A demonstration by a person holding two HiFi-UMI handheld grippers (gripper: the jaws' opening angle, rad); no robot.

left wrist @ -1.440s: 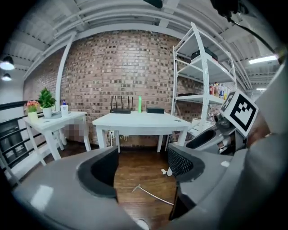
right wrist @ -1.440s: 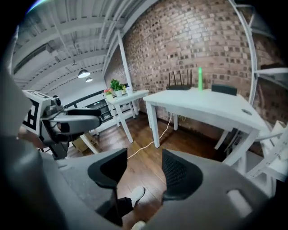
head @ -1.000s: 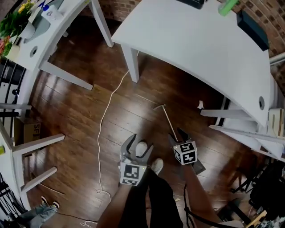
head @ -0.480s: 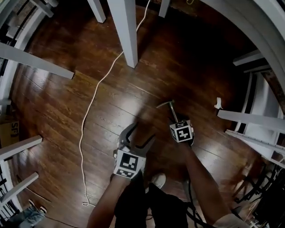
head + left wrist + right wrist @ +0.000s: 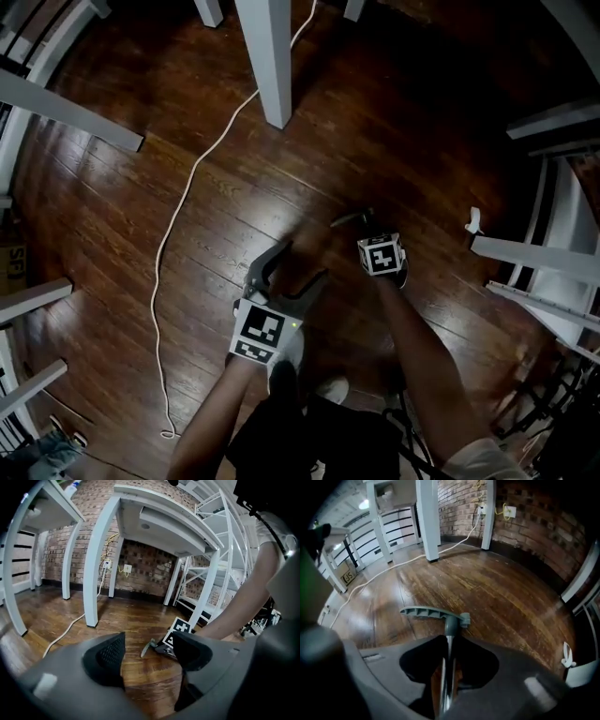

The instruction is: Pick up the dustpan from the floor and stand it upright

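The dustpan's long metal rod [image 5: 446, 672] lies low over the dark wood floor and ends in a grey T-shaped grip [image 5: 433, 613]. My right gripper [image 5: 449, 645] is shut on the rod just behind that grip. In the head view the right gripper [image 5: 368, 228] points steeply down, with the grip [image 5: 345, 219] showing past it. The pan itself is hidden. My left gripper [image 5: 294, 266] hovers to the left of the rod. Its jaws are closing, and only bare floor lies between them [image 5: 147, 651]. From the left gripper view the grip [image 5: 146, 648] lies ahead.
A white table leg [image 5: 270, 56] stands ahead, and a white cable [image 5: 187, 197] trails across the floor to its left. White frame bars [image 5: 534, 253] close in on the right and more bars [image 5: 66, 108] on the left. The person's shoe [image 5: 328, 389] is below the grippers.
Both grippers have dropped down close to the floor and the head view has sunk with them. The right gripper has closed on the dustpan's rod. The left jaws have narrowed.
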